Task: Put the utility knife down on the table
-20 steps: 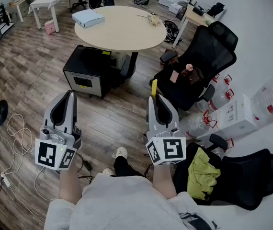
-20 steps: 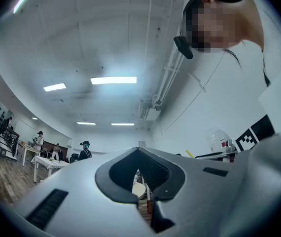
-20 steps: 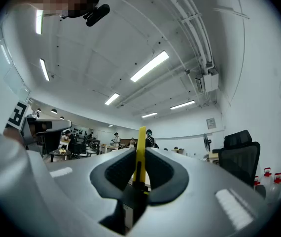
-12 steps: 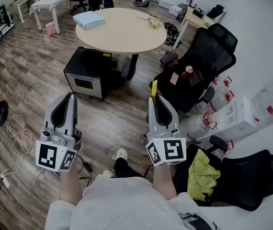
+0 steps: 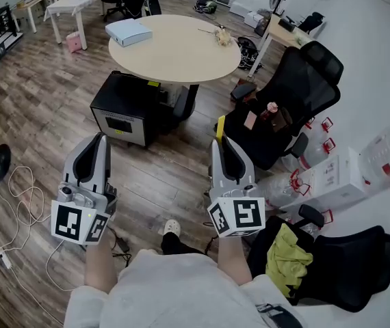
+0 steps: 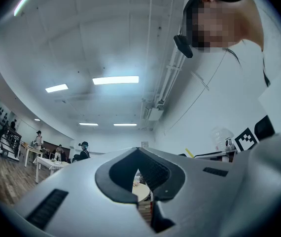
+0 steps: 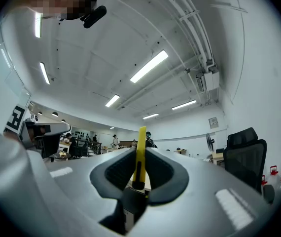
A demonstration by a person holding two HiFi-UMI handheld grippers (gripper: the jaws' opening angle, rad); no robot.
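Observation:
A yellow utility knife (image 5: 220, 126) sticks up out of my right gripper (image 5: 222, 142), which is shut on it; in the right gripper view the knife (image 7: 141, 149) stands upright between the dark pads of the right gripper (image 7: 140, 168). My left gripper (image 5: 98, 141) is held level beside it at the left, its jaws closed with nothing between them; the left gripper (image 6: 139, 157) shows the same in its own view. The round beige table (image 5: 181, 53) lies ahead, well beyond both grippers. Both are held over the wooden floor.
A pale blue box (image 5: 128, 29) and a small object (image 5: 222, 35) lie on the table. A black cabinet (image 5: 126, 105) stands under its near edge. Black office chairs (image 5: 287, 91) (image 5: 349, 265), water jugs (image 5: 386, 145) and a carton (image 5: 332, 173) crowd the right. Cables (image 5: 17, 190) trail at left.
The table and cabinet have slid slightly nearer in the head view and the person's foot has shifted. Both grippers keep the same pose, the knife still held.

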